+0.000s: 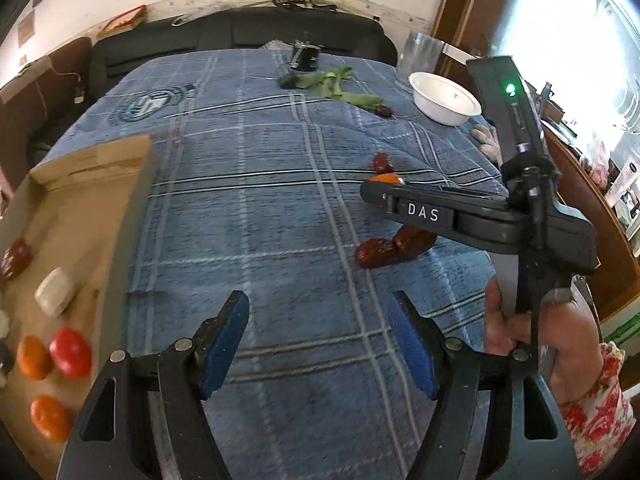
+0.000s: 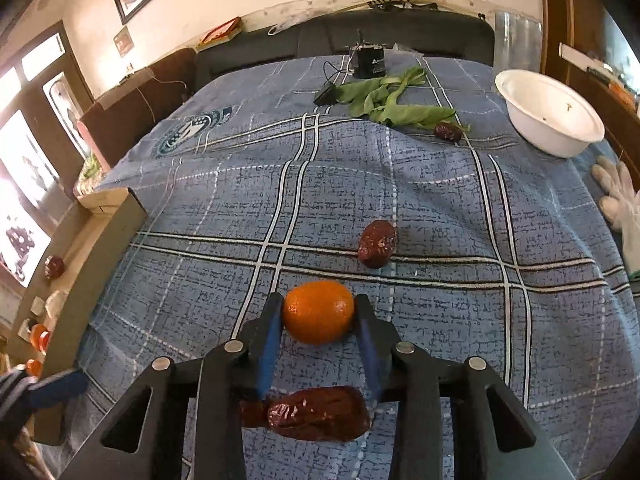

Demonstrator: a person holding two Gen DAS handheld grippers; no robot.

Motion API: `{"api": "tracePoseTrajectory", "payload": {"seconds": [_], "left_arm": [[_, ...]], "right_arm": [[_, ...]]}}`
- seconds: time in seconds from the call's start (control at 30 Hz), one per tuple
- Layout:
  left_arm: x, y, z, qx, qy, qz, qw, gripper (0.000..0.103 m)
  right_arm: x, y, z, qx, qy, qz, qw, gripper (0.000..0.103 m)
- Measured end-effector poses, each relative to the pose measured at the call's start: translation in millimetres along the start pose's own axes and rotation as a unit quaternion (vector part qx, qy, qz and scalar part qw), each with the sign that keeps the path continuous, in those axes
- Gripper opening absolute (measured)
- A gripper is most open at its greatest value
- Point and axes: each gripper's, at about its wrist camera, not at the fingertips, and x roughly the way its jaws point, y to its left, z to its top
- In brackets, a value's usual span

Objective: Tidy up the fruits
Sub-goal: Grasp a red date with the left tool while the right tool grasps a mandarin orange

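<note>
My right gripper (image 2: 319, 314) is shut on a small orange (image 2: 319, 312), its blue pads touching both sides, just above the blue plaid cloth (image 2: 460, 208). Dark red dates (image 2: 320, 414) lie below the jaws, and another date (image 2: 376, 243) lies beyond. In the left wrist view the right gripper (image 1: 384, 192) is at right, the orange (image 1: 386, 179) peeking behind it, dates (image 1: 394, 246) underneath. My left gripper (image 1: 318, 340) is open and empty over the cloth. A cardboard box (image 1: 76, 200) at left holds two oranges (image 1: 34, 358), a red fruit (image 1: 70, 352), a date (image 1: 16, 258) and a white piece (image 1: 54, 296).
A white bowl (image 2: 548, 114) stands at the far right, with green leaves (image 2: 388, 104) and a date (image 2: 448, 132) beside it. A black device (image 2: 370, 62) sits at the back. A white glove (image 2: 622, 200) lies at the right edge. A clear container (image 1: 420, 54) stands behind the bowl.
</note>
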Motion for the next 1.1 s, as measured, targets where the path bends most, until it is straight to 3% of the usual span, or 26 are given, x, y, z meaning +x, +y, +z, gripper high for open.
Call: {"api": "tracePoseTrajectory", "payload": {"seconds": [0.27, 0.37, 0.5, 0.53, 0.6, 0.83, 1.1], "left_arm": [[37, -26, 23, 0.078, -0.007, -0.022, 0.9967, 0.071], [53, -32, 27, 0.105, 0.007, -0.038, 0.9937, 0.069], [64, -39, 25, 0.131, 0.016, -0.036, 0.9907, 0.044], [64, -40, 25, 0.134, 0.014, -0.033, 0.9903, 0.041], [64, -41, 25, 0.135, 0.012, -0.033, 0.9902, 0.025], [54, -34, 23, 0.105, 0.003, -0.03, 0.994, 0.025], [-6, -3, 20, 0.055, -0.038, -0.024, 0.9975, 0.026]], "right_arm": [[-8, -33, 3, 0.055, -0.006, 0.022, 0.998, 0.037], [-8, -37, 4, 0.064, -0.008, 0.026, 0.998, 0.037], [-9, -39, 4, 0.067, -0.011, 0.027, 0.997, 0.037], [-10, -39, 4, 0.067, -0.013, 0.026, 0.997, 0.037], [-11, -38, 4, 0.064, -0.017, 0.024, 0.998, 0.037], [-13, -35, 3, 0.057, -0.024, 0.017, 0.998, 0.037], [-21, -28, 2, 0.046, -0.043, 0.03, 0.998, 0.038]]}}
